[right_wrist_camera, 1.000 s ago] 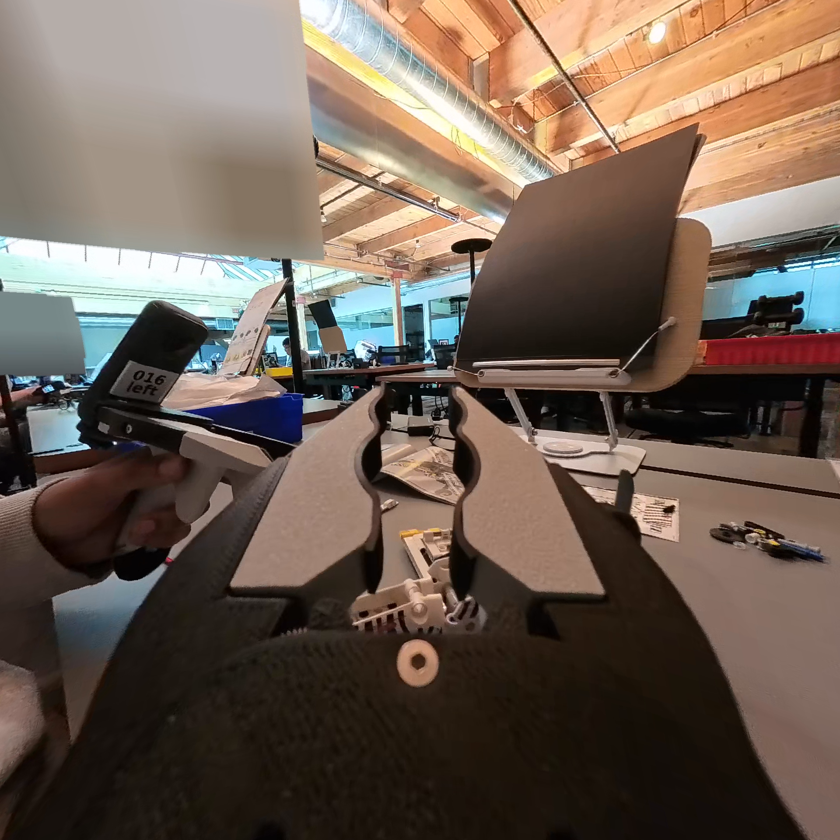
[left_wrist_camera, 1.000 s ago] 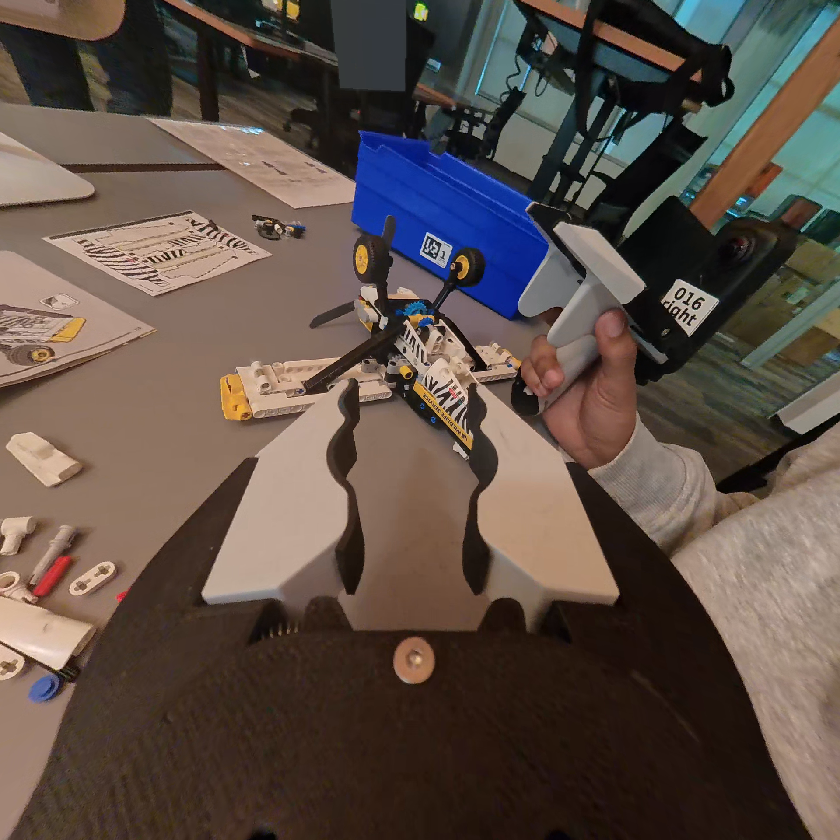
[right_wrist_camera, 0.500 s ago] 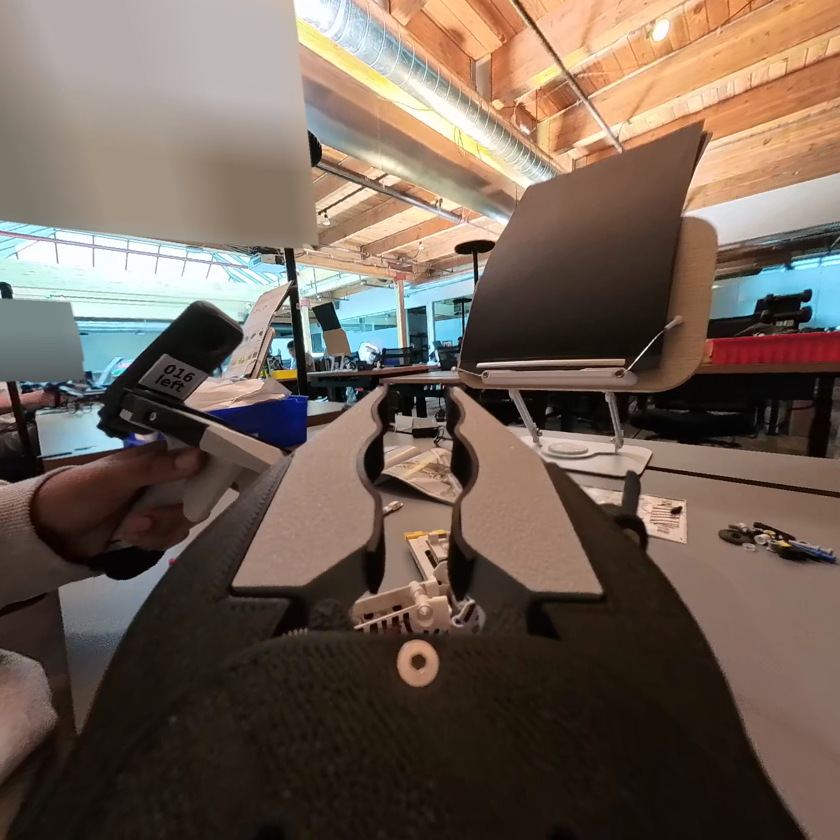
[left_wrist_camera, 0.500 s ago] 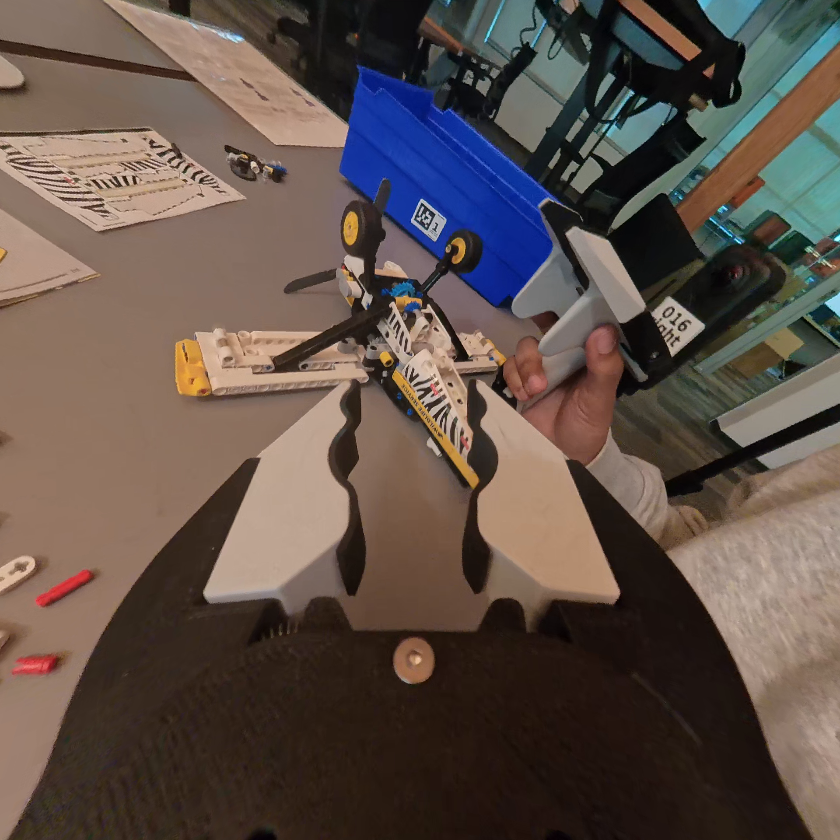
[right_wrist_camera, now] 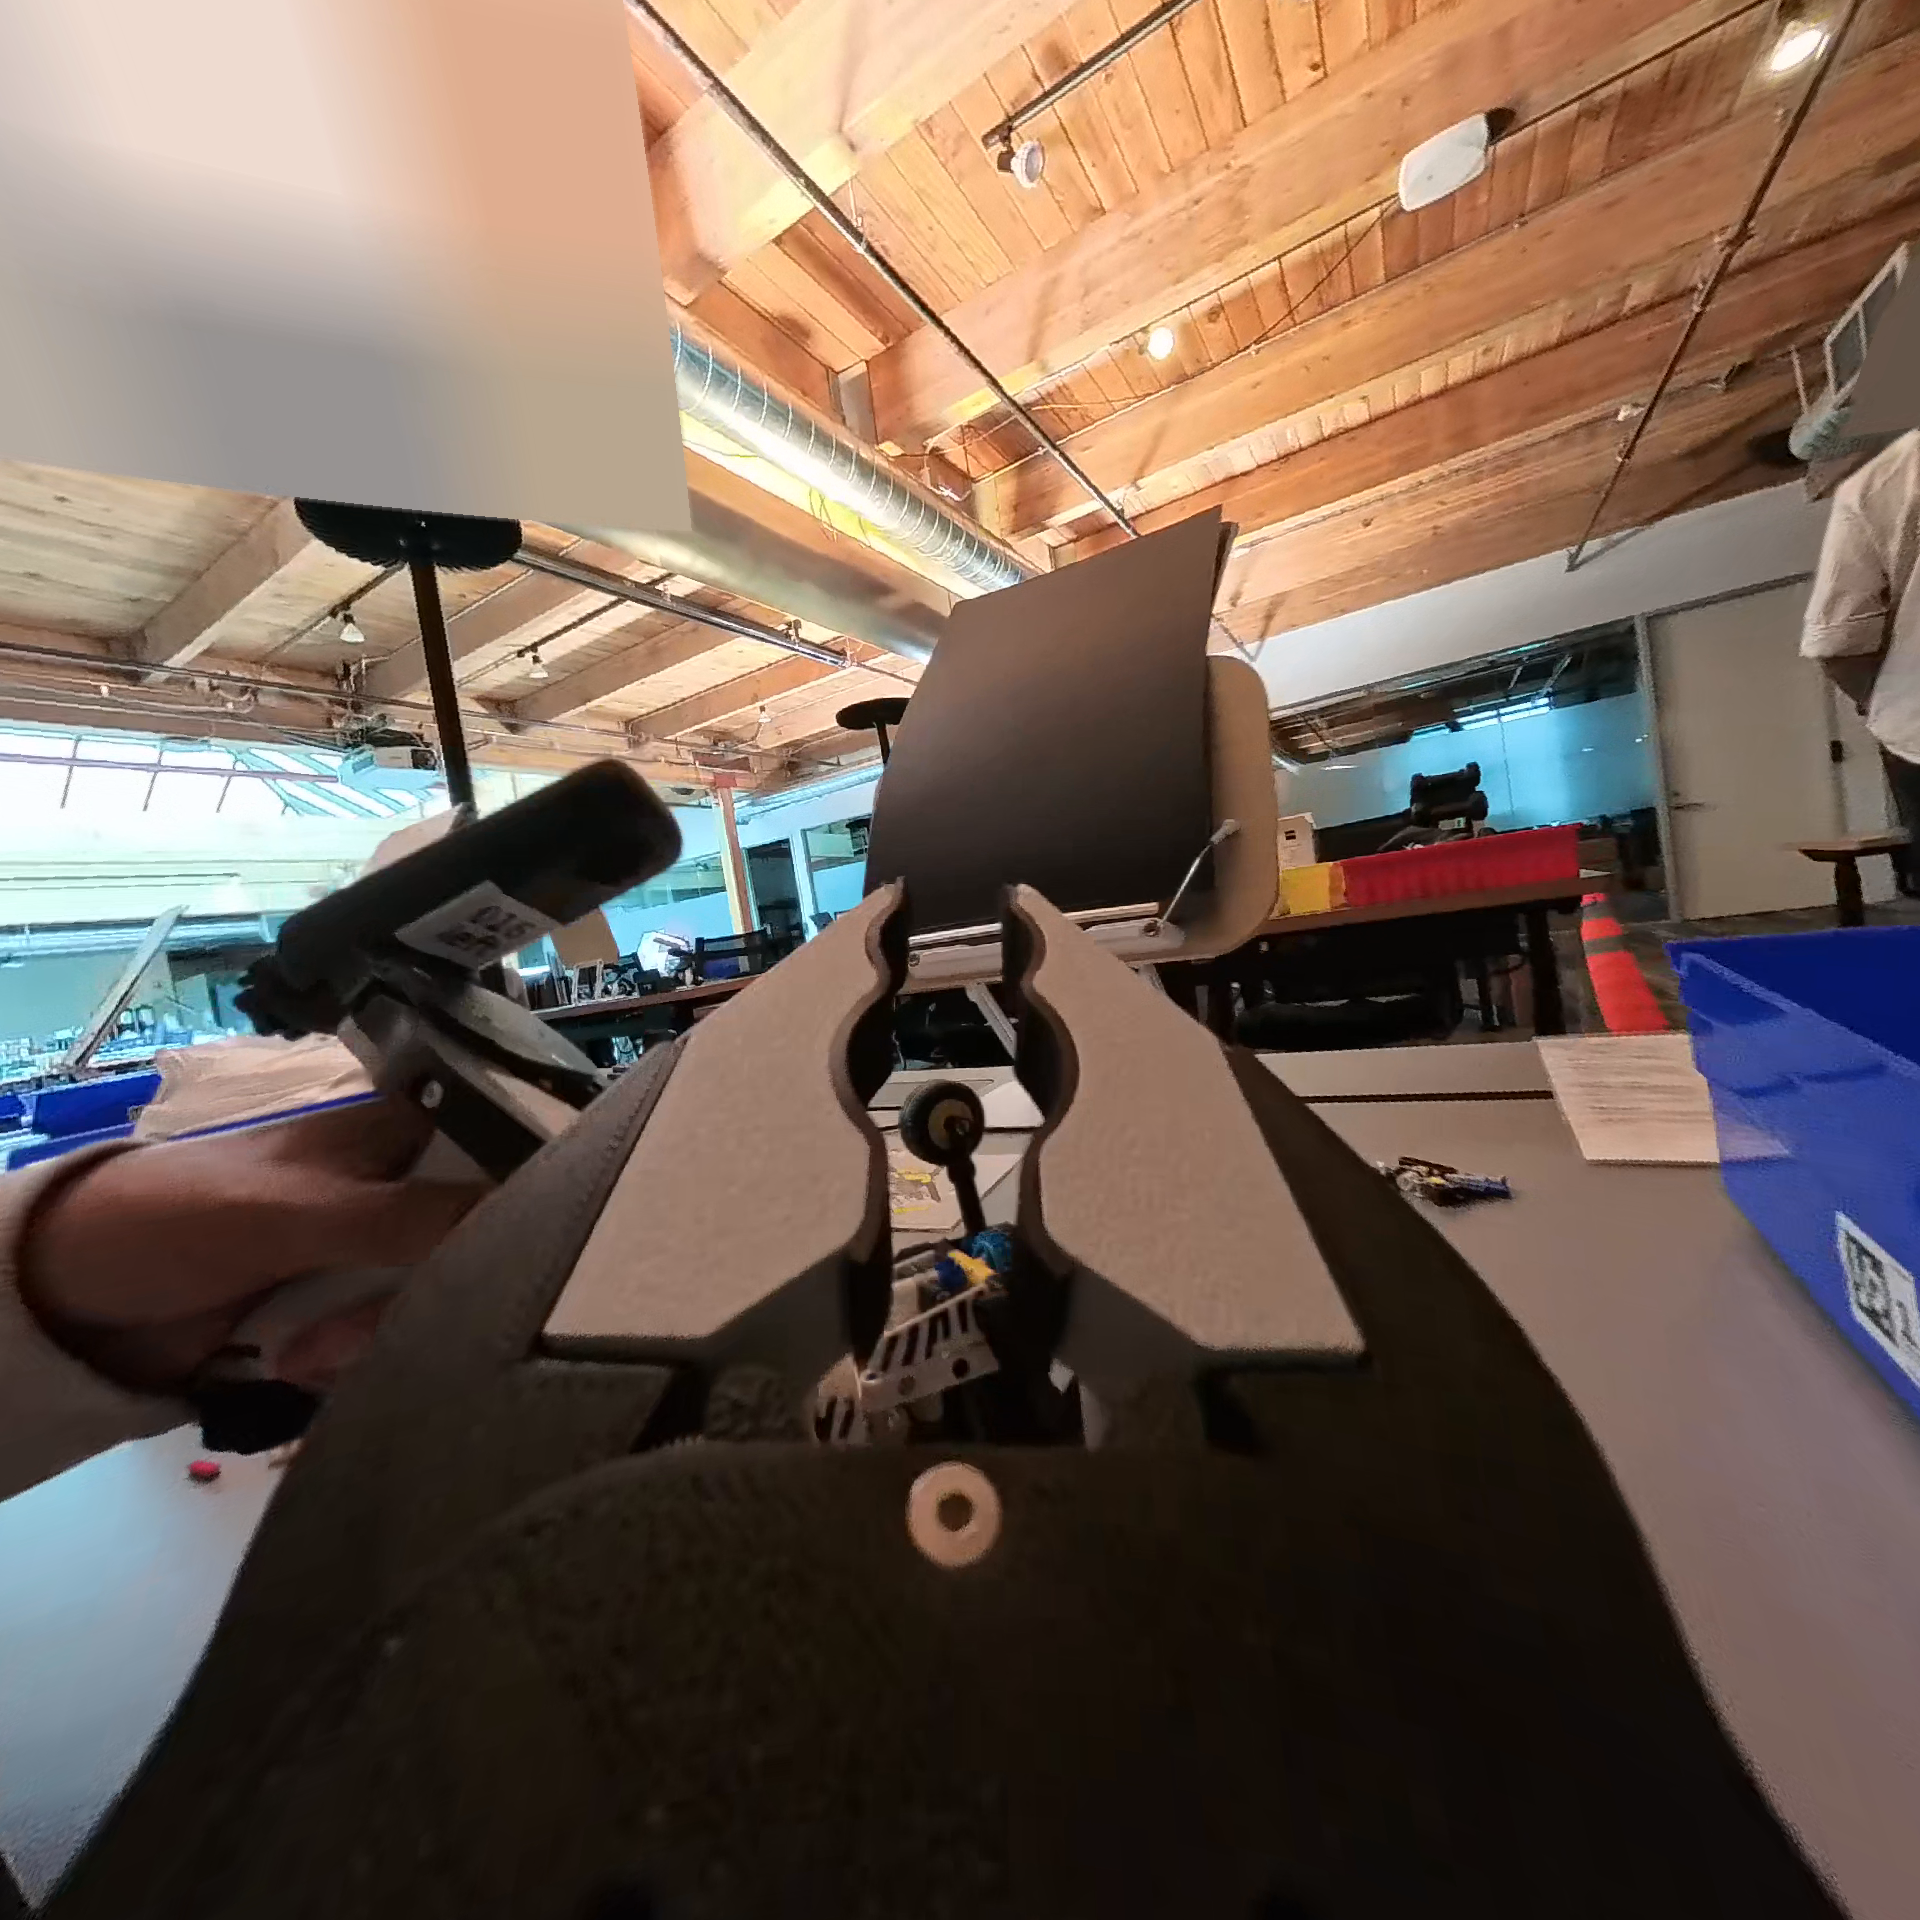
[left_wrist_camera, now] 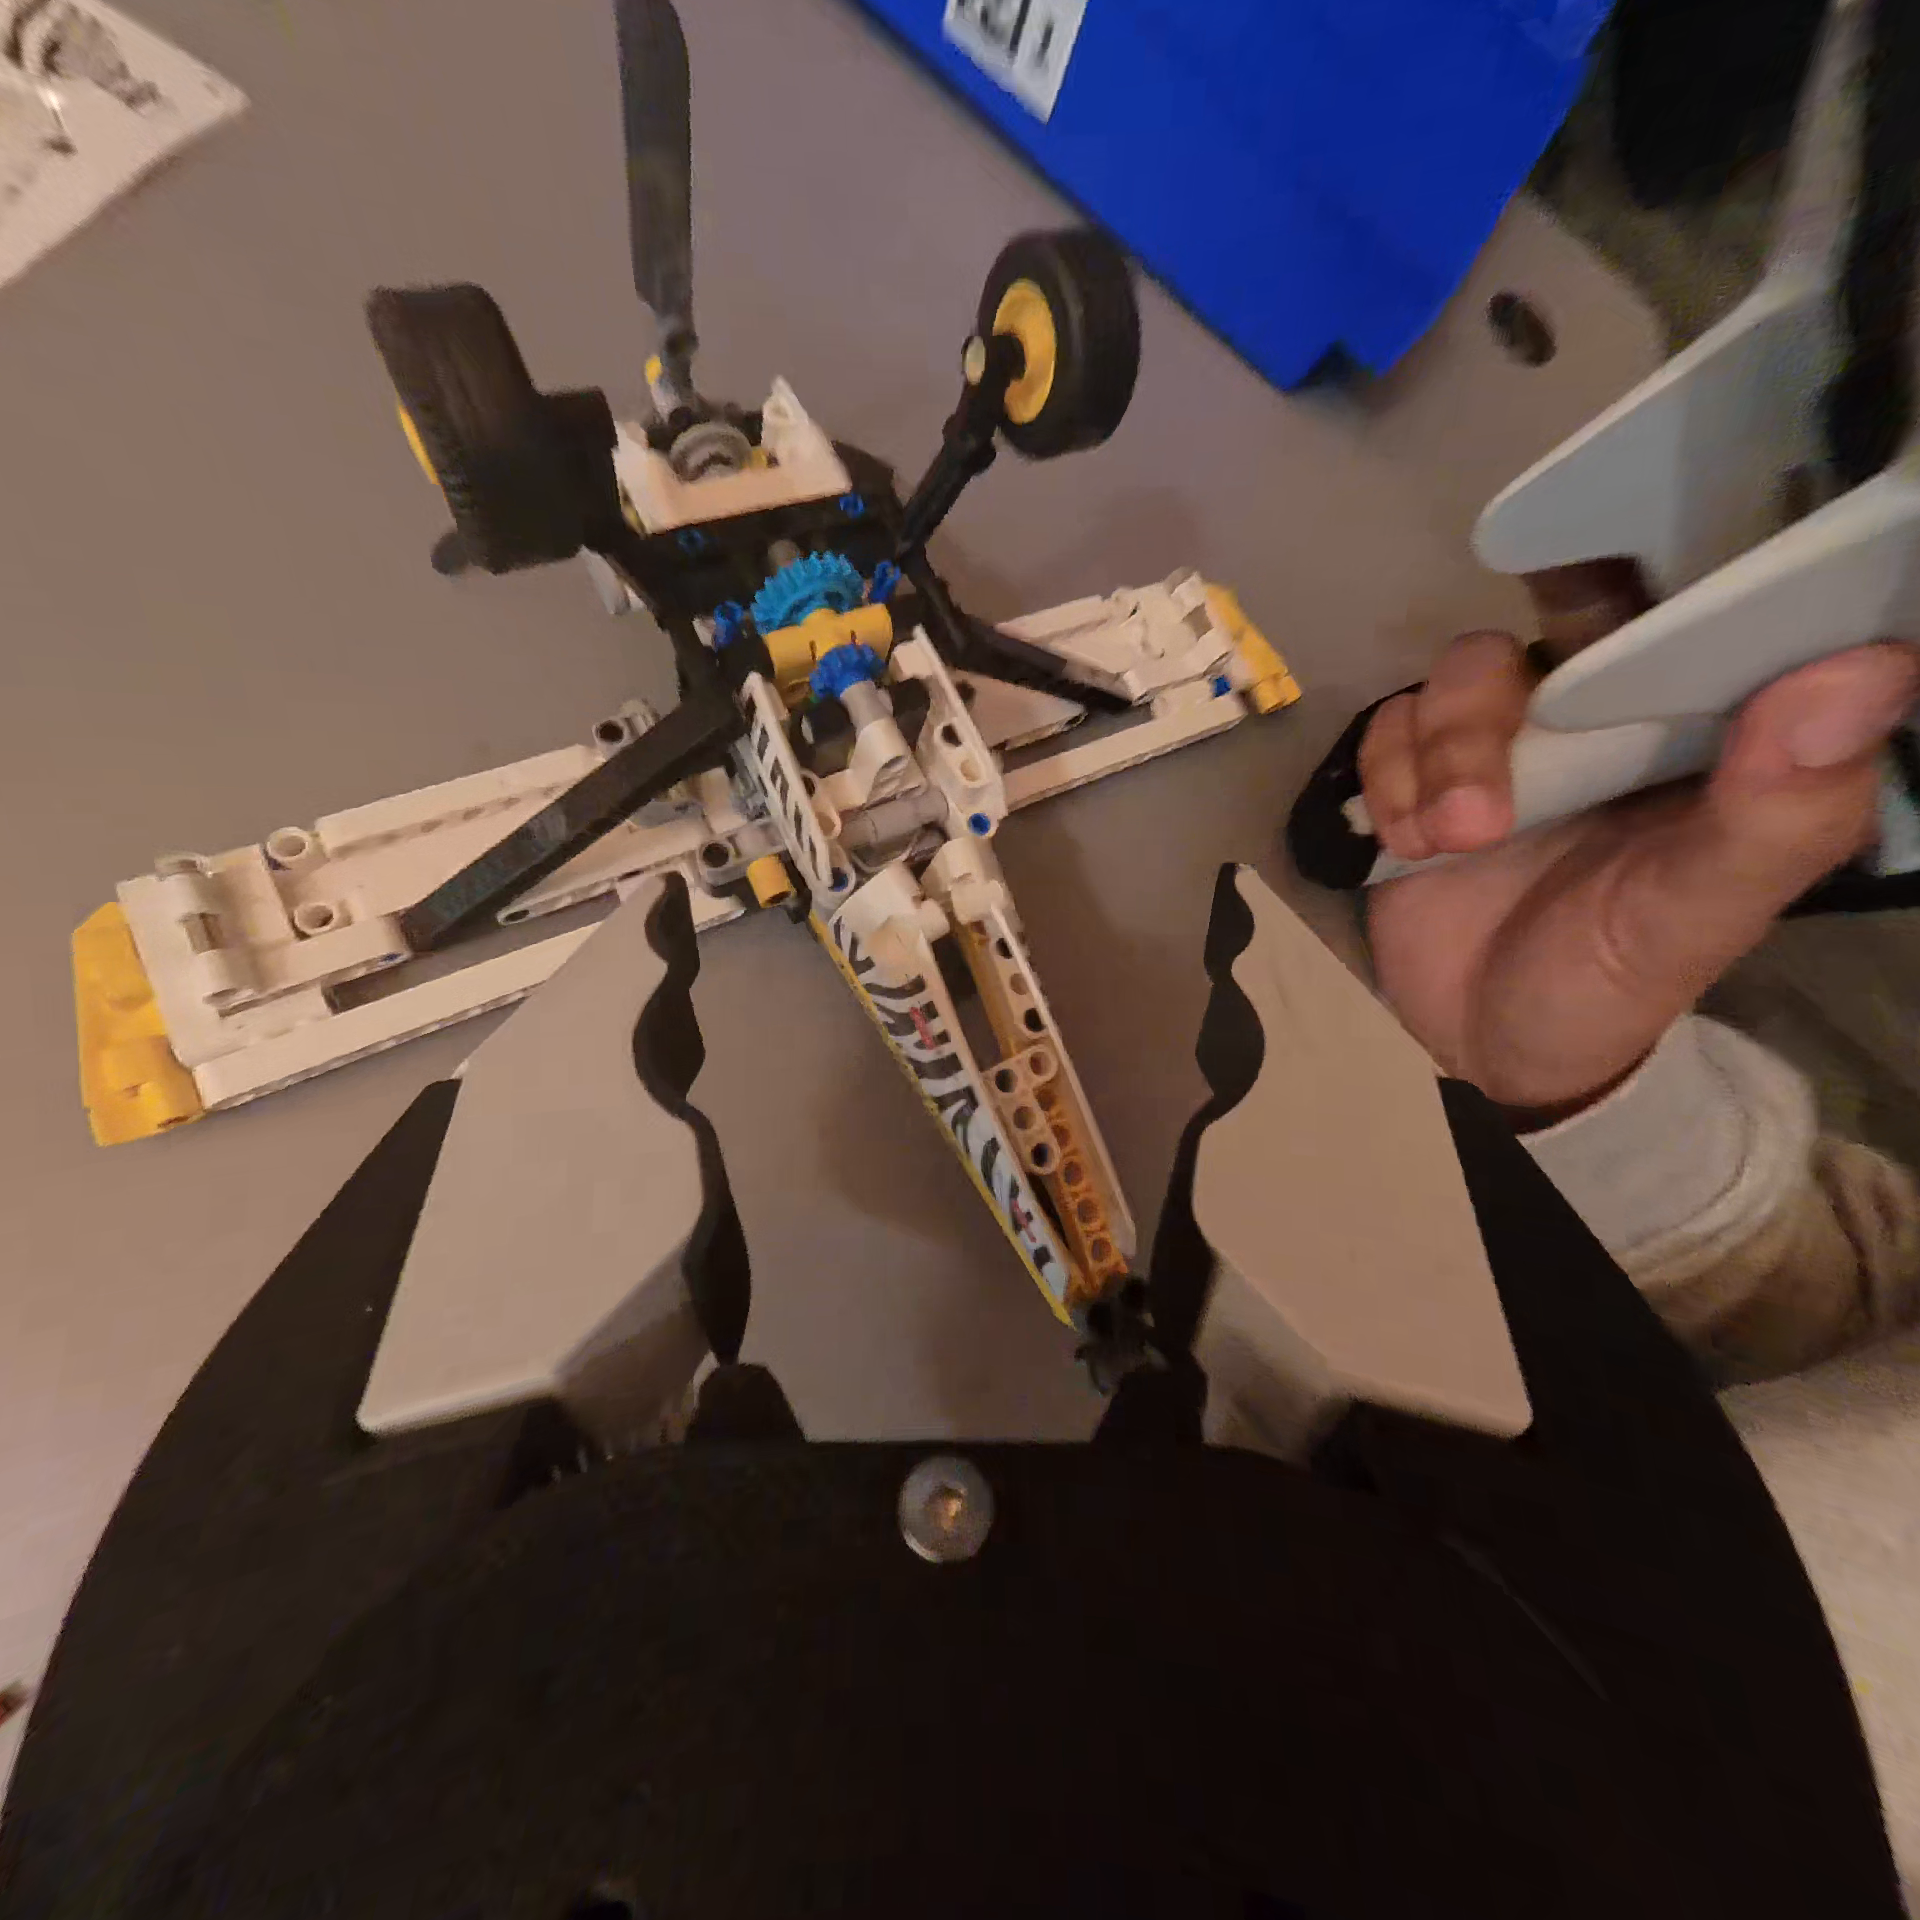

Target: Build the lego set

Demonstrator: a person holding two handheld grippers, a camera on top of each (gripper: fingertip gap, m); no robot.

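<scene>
An unfinished lego plane (left_wrist_camera: pixel 831 790) lies upside down on the grey table, with white wings, yellow wing tips and two black-and-yellow wheels pointing up. My left gripper (left_wrist_camera: pixel 948 883) is open and empty, just above the table. The plane's striped tail (left_wrist_camera: pixel 1029 1132) lies between its fingers, close to the right one. A hand holds my right gripper's handle (left_wrist_camera: pixel 1683 644) to the right of the plane. My right gripper (right_wrist_camera: pixel 954 899) has only a narrow gap between its fingers, with nothing in it. Part of the plane (right_wrist_camera: pixel 925 1340) shows below them.
A blue bin (left_wrist_camera: pixel 1299 177) stands behind the plane and also shows in the right wrist view (right_wrist_camera: pixel 1818 1122). A paper sheet (left_wrist_camera: pixel 73 125) lies far left. A tablet stand (right_wrist_camera: pixel 1049 769), small loose parts (right_wrist_camera: pixel 1444 1179) and a person (right_wrist_camera: pixel 1870 623) are farther off.
My left gripper has moved forward and tipped down over the plane, so the tail now lies between its open fingers. My right gripper has turned right, bringing the blue bin into view.
</scene>
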